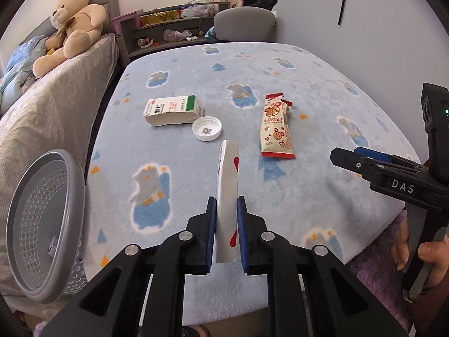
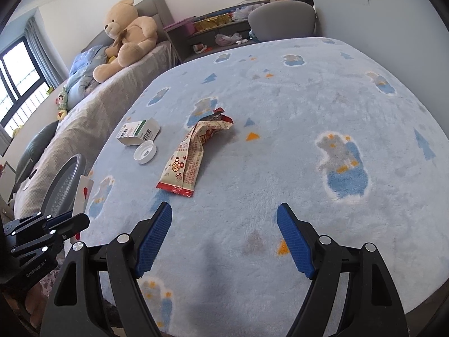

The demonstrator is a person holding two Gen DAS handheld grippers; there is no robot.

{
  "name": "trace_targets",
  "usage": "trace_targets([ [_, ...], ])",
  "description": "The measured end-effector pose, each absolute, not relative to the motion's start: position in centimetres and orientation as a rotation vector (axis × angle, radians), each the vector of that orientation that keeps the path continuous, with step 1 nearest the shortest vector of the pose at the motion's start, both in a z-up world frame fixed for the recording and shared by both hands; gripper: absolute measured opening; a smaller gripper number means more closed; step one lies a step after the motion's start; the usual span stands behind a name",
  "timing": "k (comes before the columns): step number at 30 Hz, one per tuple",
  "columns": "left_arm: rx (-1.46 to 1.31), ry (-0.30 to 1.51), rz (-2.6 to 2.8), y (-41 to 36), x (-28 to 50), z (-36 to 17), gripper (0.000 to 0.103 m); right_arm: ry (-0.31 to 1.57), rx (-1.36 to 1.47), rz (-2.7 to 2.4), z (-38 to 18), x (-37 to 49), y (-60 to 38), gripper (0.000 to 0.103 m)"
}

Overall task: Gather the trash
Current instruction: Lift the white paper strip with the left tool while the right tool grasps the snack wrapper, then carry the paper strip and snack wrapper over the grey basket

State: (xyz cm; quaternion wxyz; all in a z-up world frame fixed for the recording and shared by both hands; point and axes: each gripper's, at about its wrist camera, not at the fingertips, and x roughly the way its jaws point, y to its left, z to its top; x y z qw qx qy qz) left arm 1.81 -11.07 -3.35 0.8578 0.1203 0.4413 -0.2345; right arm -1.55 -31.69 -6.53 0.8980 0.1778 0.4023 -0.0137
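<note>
My left gripper [image 1: 226, 205] is shut on a white wrapper with red marks [image 1: 228, 185], held upright above the blue blanket; it also shows at the left of the right wrist view [image 2: 83, 193]. A grey perforated trash basket [image 1: 42, 224] stands to its left. On the blanket lie a red and cream snack wrapper [image 1: 276, 127], a white and green carton [image 1: 174, 110] and a white bottle cap [image 1: 206, 128]. My right gripper [image 2: 224, 210] is open and empty, just short of the snack wrapper [image 2: 193, 151].
A teddy bear [image 1: 74, 25] sits on the grey bed at the left. A grey chair [image 1: 244, 22] and cluttered shelves [image 1: 168, 28] stand behind the blanket-covered table [image 1: 322, 84]. The basket also shows in the right wrist view [image 2: 63, 188].
</note>
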Motion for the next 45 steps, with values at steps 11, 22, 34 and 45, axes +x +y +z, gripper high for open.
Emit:
trace_targets([
  [11,0.172,0.877,-0.379,-5.7,2.6,-1.5,0.015,0.866,0.315,-0.026,-6.2,4.4,-28.7,0.076],
  [22,0.115,0.878,-0.305,-1.6,3.1,-1.8,0.015,0.96,0.239,-0.114,-8.1,9.8,-27.1,0.075],
  [34,0.059,0.87,-0.276,1.3,3.0,-1.7,0.015,0.952,0.206,-0.124,-7.8,9.0,-26.2,0.035],
  [45,0.023,0.866,-0.263,3.1,2.2,-1.7,0.015,0.931,0.185,-0.092,-6.0,6.1,-24.5,0.035],
])
